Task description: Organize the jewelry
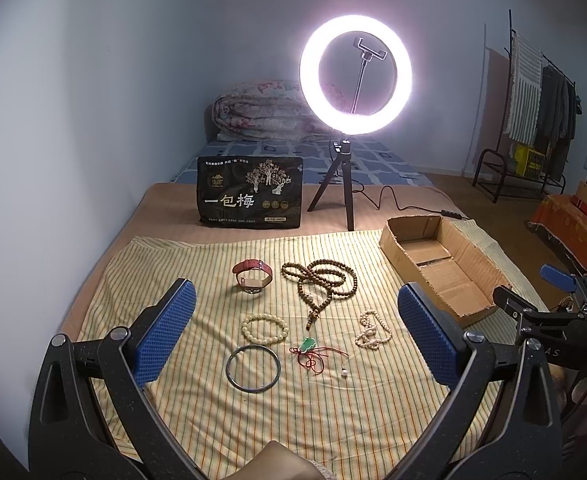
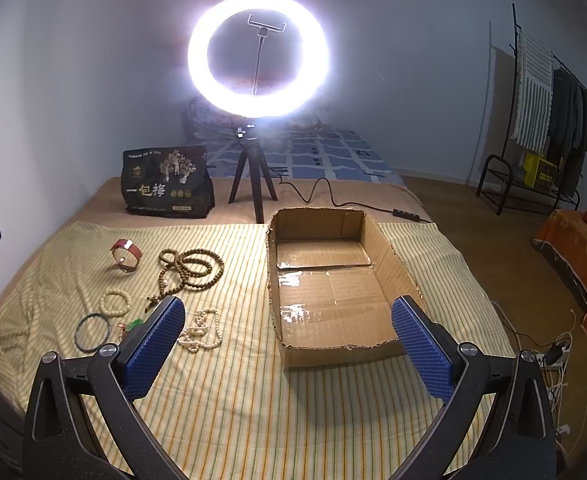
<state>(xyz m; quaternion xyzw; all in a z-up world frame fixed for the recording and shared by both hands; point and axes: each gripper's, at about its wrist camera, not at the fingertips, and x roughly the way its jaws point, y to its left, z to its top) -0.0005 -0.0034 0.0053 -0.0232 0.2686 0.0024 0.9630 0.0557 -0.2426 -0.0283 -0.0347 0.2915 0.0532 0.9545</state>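
Note:
Jewelry lies on a striped cloth: a red-strapped watch, brown prayer beads, a cream bead bracelet, a dark bangle, a green pendant on red cord and a pearl strand. An open, empty cardboard box stands to their right. My left gripper is open above the jewelry, holding nothing. My right gripper is open over the box's near end, empty. The right gripper's body shows at the left wrist view's right edge.
A lit ring light on a tripod and a black snack bag stand behind the cloth, with a cable running right. A folded quilt lies further back. A clothes rack and floor cables are on the right.

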